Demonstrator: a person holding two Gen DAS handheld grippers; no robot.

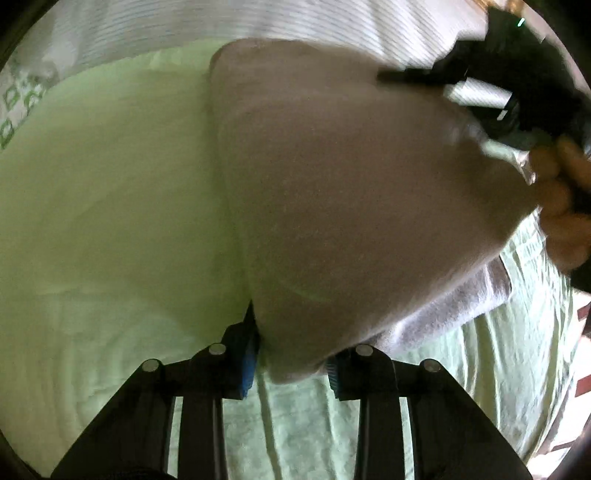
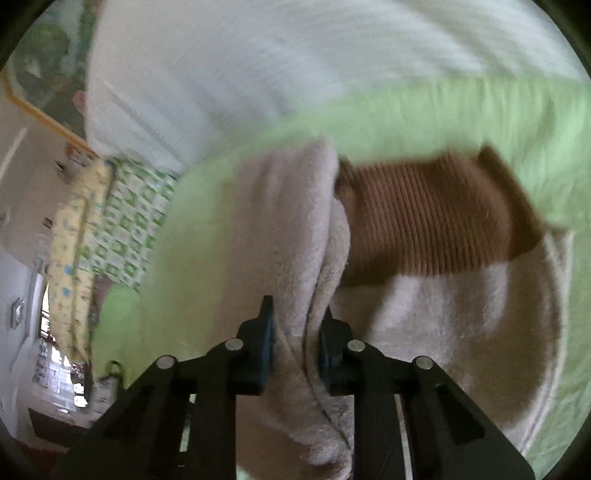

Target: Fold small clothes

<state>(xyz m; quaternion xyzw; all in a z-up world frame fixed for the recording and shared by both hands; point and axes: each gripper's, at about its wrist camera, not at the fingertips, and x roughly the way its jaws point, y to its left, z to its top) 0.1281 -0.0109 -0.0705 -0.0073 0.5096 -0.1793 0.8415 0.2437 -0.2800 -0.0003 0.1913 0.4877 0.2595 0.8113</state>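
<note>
A pale green bedsheet (image 1: 92,203) fills most of both views, wrinkled along the lower right of the left wrist view. Above it, across the top of both frames, runs a white, finely striped cloth (image 1: 221,26), blurred in the right wrist view.

On the sheet lies the task's thing, a beige fleece garment (image 1: 351,192). In the left wrist view it takes up the centre and right of the frame, stretched between the two tools. In the right wrist view it runs from the centre down to the lower right, bunched into a thick fold at the middle, with a brown ribbed band (image 2: 424,214) showing at centre right.

At the left edge of the right wrist view sit a green-and-white patterned cloth (image 2: 133,221) and a yellow printed bolster (image 2: 74,243).

The left gripper (image 1: 291,362) stands at the bottom centre of its view, narrowly parted, with a corner of the fleece pinched between its blue pads. The right gripper (image 2: 297,332) is at the bottom centre of its own view, its jaws close together and pressing on the bunched fold of fleece. In the left wrist view it appears blurred at the upper right, held by a hand (image 1: 561,192) at the right edge.
</note>
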